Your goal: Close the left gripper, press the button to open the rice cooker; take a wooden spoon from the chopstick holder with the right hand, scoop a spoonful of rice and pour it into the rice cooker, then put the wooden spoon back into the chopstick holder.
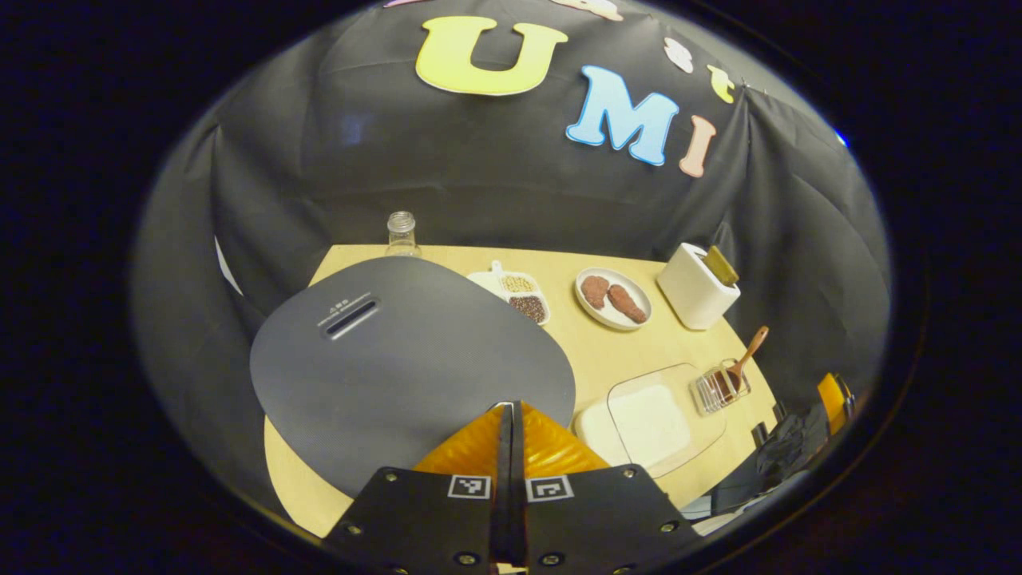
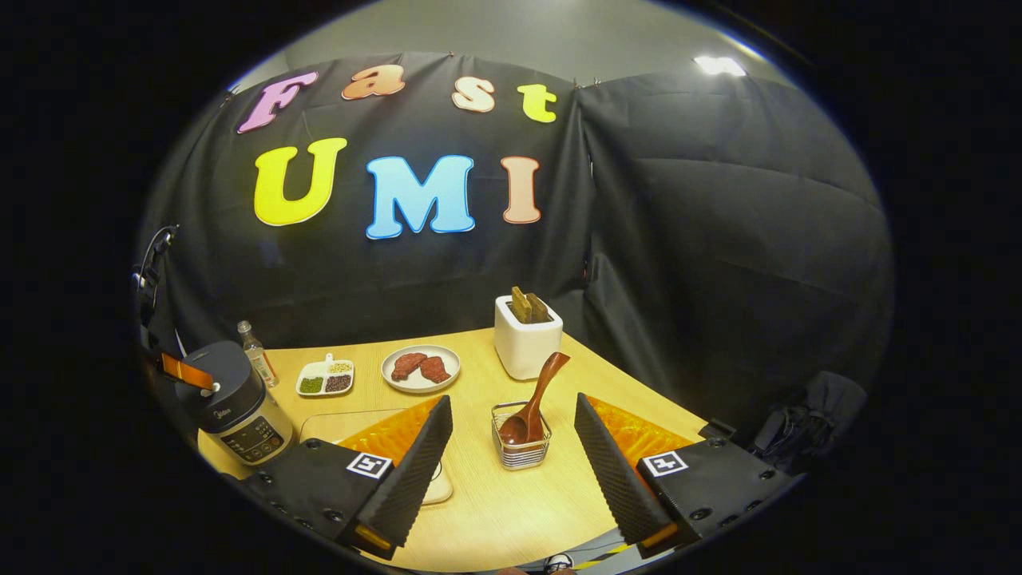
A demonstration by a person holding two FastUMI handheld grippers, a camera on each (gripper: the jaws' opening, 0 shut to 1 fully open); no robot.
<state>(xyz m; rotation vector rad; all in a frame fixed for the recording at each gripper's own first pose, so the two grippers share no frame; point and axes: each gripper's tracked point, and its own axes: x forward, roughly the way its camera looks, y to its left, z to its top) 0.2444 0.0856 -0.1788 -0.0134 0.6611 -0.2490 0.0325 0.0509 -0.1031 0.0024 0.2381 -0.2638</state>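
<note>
In the left gripper view, my left gripper (image 1: 511,409) is shut with nothing between its fingers, its tips right over the near edge of the rice cooker's (image 1: 399,351) closed dark grey lid. The right gripper view shows the rice cooker (image 2: 231,399) at the far left with the left gripper (image 2: 185,371) on top of it. My right gripper (image 2: 512,403) stands open, its fingers either side of the wire chopstick holder (image 2: 520,449). The wooden spoon (image 2: 541,391) leans in the holder, bowl down. A tray of white rice (image 1: 651,422) lies between cooker and chopstick holder (image 1: 718,389).
At the back of the wooden table (image 2: 511,511) stand a white toaster (image 2: 523,343), a plate of meat (image 2: 421,367), a divided dish of beans (image 2: 325,377) and a small bottle (image 2: 257,354). Black cloth walls close the table at the back and right.
</note>
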